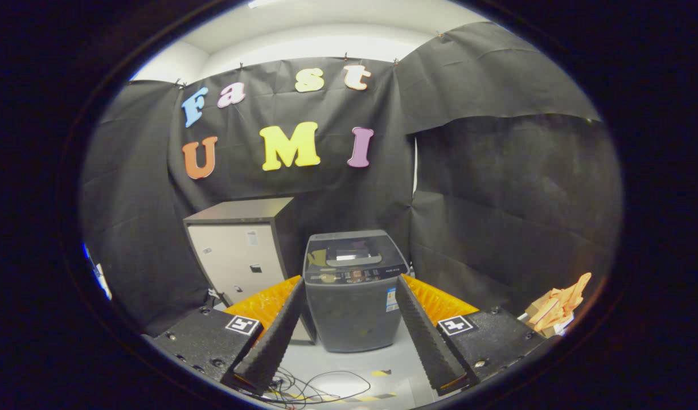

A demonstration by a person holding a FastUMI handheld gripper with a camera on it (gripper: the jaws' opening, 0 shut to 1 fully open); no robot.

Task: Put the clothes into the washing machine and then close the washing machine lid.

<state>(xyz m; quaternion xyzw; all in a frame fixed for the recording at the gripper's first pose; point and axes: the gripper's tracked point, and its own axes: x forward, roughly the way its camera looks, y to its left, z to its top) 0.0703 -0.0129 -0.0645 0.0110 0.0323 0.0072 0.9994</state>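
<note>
A dark grey top-loading washing machine stands on the pale floor of a booth lined with black cloth, seen from the camera riding on a hand-held tool. The machine's lid appears to lie flat on top, with a glossy panel at its centre, so nothing inside the drum can be made out. A strip of controls runs along the front edge of the top, and a small sticker sits on the machine's front near its right corner.

Just to the left of the washer, and slightly farther back, stands a boxy cabinet with a dark top and a pale grey front; its front is closed and its contents cannot be seen.

The tool's two ridged fingers are spread wide apart, with the washing machine framed in the gap well beyond them. They grip nothing and touch nothing.

A crumpled orange piece of clothing lies off to the right of the right finger, well apart from the washer; what it rests on cannot be told. A tangle of thin black cables trails across the floor below the fingers, beside strips of yellow-and-black tape.
</note>
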